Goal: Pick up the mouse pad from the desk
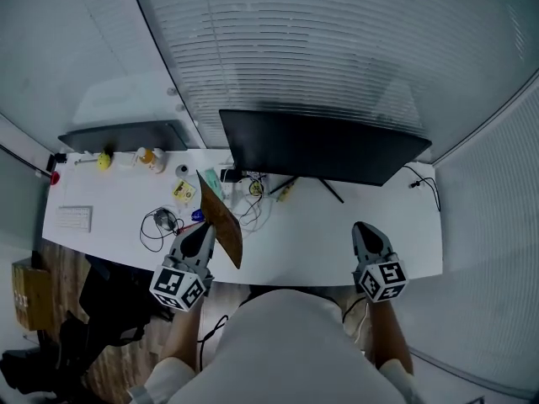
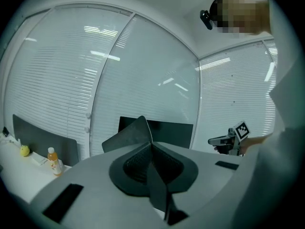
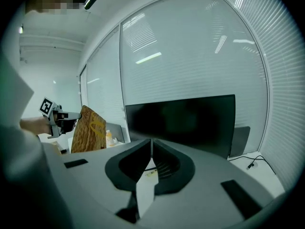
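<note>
Gripping mouse pad [image 1: 226, 225] by its near edge, left gripper [image 1: 205, 228] is holding it upright, clear of desk [image 1: 312, 234]. Lift is looking done. Right gripper [image 1: 365, 230] is hovering alongside, jaws together, empty. Next move is calling for steady clamp.

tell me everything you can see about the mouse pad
The mouse pad is a thin, flat, roughly rectangular sheet. One face is brown with a woven-looking texture and a yellow mark; the other looks dark grey. It stands on edge, tilted, and appears to be held up off the white desk. The left tool is shut on one edge of it, and nothing else seems to touch it.
</note>
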The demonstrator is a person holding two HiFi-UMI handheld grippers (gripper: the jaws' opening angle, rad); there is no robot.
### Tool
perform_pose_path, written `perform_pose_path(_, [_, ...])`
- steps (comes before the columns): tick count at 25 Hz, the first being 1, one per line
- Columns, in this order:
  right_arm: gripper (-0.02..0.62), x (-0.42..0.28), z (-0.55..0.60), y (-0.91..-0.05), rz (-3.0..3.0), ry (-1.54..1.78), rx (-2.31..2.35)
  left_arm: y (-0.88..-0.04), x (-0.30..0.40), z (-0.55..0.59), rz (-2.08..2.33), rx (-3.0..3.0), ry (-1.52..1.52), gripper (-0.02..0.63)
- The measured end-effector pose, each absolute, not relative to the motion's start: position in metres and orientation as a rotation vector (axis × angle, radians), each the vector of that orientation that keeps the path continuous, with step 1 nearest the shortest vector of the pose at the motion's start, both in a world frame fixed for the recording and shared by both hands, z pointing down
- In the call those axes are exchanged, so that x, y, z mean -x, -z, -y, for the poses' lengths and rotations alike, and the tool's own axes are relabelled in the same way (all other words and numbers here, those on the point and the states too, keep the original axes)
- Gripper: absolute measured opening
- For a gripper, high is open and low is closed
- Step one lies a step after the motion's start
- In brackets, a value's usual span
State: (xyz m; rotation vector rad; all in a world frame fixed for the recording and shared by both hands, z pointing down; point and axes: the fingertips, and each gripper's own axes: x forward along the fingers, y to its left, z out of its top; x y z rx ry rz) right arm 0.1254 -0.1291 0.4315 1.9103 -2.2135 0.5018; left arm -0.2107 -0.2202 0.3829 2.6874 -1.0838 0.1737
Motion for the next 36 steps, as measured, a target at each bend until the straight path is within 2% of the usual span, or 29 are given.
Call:
perform_pose_path(13, [0.035, -0.121, 0.129, -0.417, 2.24, -0.401, -1.919, -0.375, 0.221, 0.216, 1.111, -2.681, -0.162, 0.025])
perform_pose_path(36, [0.035, -0.134, 0.126, -0.414, 2.242, -0.413, -1.936, -0.369, 0.216, 0.213, 1.133, -2.673, -0.151, 0.025])
